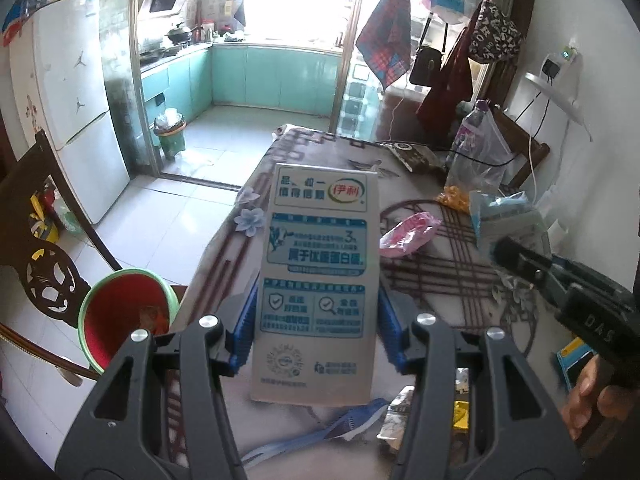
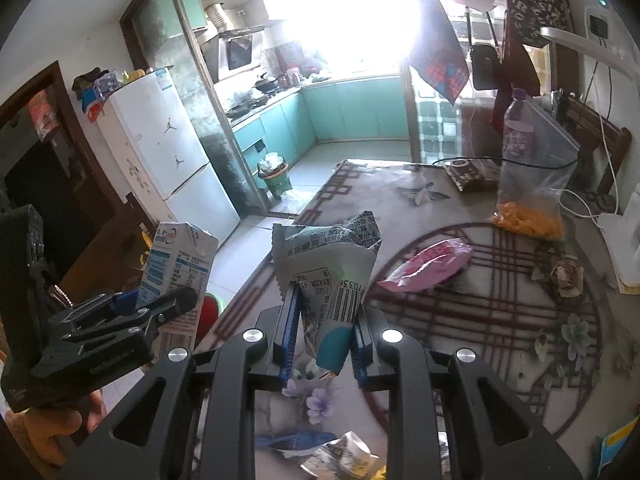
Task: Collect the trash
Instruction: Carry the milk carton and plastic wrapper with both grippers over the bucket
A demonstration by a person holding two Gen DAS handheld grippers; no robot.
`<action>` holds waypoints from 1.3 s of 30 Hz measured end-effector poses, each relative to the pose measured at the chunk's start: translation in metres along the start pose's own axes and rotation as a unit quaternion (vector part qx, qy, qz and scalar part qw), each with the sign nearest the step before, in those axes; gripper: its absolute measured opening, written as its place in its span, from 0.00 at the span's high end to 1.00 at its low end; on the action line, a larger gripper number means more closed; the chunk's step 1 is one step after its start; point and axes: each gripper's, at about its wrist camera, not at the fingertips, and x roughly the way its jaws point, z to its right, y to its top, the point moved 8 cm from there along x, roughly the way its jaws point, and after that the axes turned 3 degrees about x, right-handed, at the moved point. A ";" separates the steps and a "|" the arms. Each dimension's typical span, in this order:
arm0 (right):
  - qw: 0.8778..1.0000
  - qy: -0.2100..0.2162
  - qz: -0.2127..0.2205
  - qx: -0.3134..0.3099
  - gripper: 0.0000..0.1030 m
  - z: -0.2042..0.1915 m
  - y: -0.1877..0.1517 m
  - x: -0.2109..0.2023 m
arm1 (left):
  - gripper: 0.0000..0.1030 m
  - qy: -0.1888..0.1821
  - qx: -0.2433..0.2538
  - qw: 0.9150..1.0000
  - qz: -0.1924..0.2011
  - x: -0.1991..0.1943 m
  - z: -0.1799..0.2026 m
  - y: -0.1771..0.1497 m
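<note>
Left gripper clamps carton; right gripper clamps wrapper. Both lifted above table. Step: carry to bin, 8 o'clock. Next: swing over bin, release.

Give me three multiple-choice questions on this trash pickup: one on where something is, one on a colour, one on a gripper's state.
1. Where is the pink wrapper?
A. On the table
B. In the bucket
C. On the floor

2. What colour is the inside of the bucket?
A. Blue
B. Red
C. White

3. What is the left gripper doing?
A. Open, holding nothing
B. Shut on a bottle
C. Shut on the milk carton

Answers: 1 A, it lies on the patterned table. 2 B, red inside a green rim. 3 C, the carton stands between its blue pads.
</note>
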 end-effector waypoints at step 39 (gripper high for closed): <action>0.999 -0.008 -0.045 -0.027 0.79 -0.235 -0.010 0.138 | 0.51 0.009 -0.047 0.999 -0.009 -0.005 -0.269 0.007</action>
